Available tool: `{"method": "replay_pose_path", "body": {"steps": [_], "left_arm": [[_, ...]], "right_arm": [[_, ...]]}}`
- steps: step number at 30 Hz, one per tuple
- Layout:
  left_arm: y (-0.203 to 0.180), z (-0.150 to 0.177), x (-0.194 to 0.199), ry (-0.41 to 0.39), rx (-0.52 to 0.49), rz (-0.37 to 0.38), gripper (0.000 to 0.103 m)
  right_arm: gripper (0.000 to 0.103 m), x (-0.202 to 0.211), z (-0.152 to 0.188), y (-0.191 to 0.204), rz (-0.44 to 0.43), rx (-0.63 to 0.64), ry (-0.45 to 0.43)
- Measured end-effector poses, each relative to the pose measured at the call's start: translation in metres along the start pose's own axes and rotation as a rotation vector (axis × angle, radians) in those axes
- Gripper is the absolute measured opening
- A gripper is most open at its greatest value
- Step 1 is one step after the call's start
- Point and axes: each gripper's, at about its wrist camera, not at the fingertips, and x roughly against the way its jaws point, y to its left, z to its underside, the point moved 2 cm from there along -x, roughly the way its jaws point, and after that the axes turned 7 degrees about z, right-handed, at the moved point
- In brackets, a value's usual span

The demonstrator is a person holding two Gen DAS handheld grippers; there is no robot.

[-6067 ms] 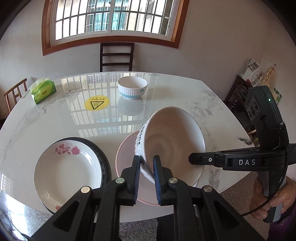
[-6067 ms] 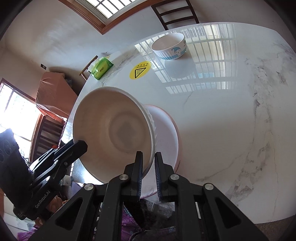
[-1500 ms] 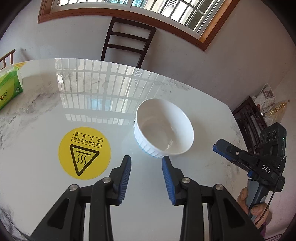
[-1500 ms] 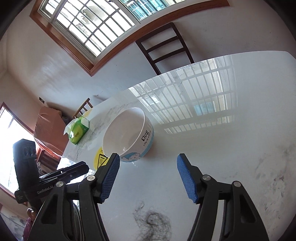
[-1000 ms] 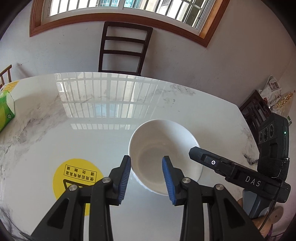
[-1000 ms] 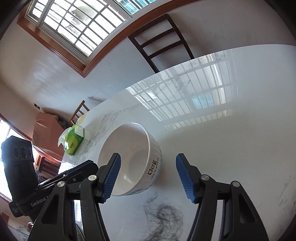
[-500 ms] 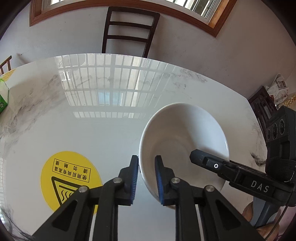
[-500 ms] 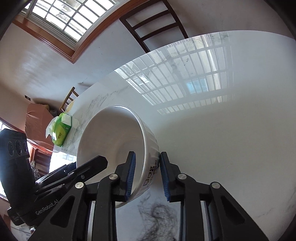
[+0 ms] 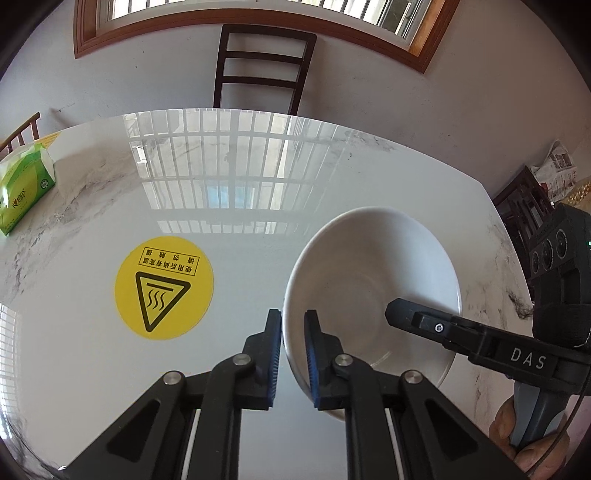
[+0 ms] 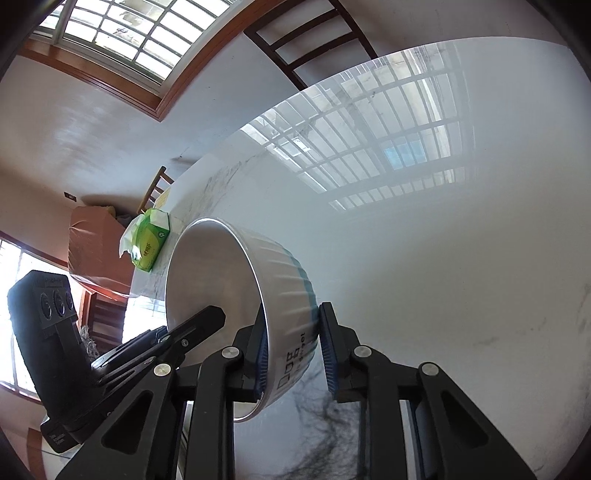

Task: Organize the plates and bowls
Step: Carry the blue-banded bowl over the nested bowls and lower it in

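Left tongs (image 9: 292, 350) nearly shut, pinching near-left rim of white ribbed ceramic bowl (image 9: 373, 280) w/ blue band. Right tongs (image 10: 291, 350) clamp opposite wall. Bowl tilted above glossy white marble tabletop (image 9: 240, 206).

A glossy white marble bench (image 9: 258, 206) fills the view ahead of the fingers, mirroring the barred window (image 9: 258, 7) with its brown wooden frame. A dark slatted chair (image 9: 264, 70) stands beyond the far edge against a pale wall (image 9: 369, 85). Far left sits a green tissue pack (image 9: 24, 188); nearer, a yellow hot-surface sticker (image 9: 164, 288). Right, newspapers (image 9: 557, 170) top a dark shelf (image 9: 524, 210).
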Motion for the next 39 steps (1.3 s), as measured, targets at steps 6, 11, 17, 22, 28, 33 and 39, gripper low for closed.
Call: {"method": "replay_pose_path", "body": {"steps": [6, 11, 17, 22, 28, 33, 39], "left_arm": [[-0.017, 0.032, 0.035, -0.021, -0.026, -0.012, 0.013], [-0.029, 0.055, 0.059, -0.042, -0.046, -0.013, 0.013], [-0.041, 0.073, 0.082, -0.052, -0.074, -0.018, 0.013], [-0.05, 0.088, 0.1, -0.074, -0.102, -0.027, 0.013], [-0.059, 0.105, 0.123, -0.105, -0.137, -0.031, 0.013], [-0.064, 0.117, 0.137, -0.119, -0.153, -0.036, 0.013], [-0.068, 0.134, 0.15, -0.125, -0.159, -0.025, 0.013]], "right_arm": [[0.023, 0.029, 0.03, 0.011, -0.015, 0.016, 0.007], [0.023, 0.051, 0.052, 0.022, -0.009, 0.035, -0.006], [0.023, 0.068, 0.076, 0.029, -0.014, 0.048, -0.018], [0.023, 0.08, 0.09, 0.032, -0.031, 0.041, -0.019], [0.023, 0.1, 0.11, 0.037, -0.05, 0.053, -0.029], [0.023, 0.11, 0.126, 0.04, -0.053, 0.064, -0.031], [0.023, 0.117, 0.143, 0.042, -0.062, 0.076, -0.024]]}}
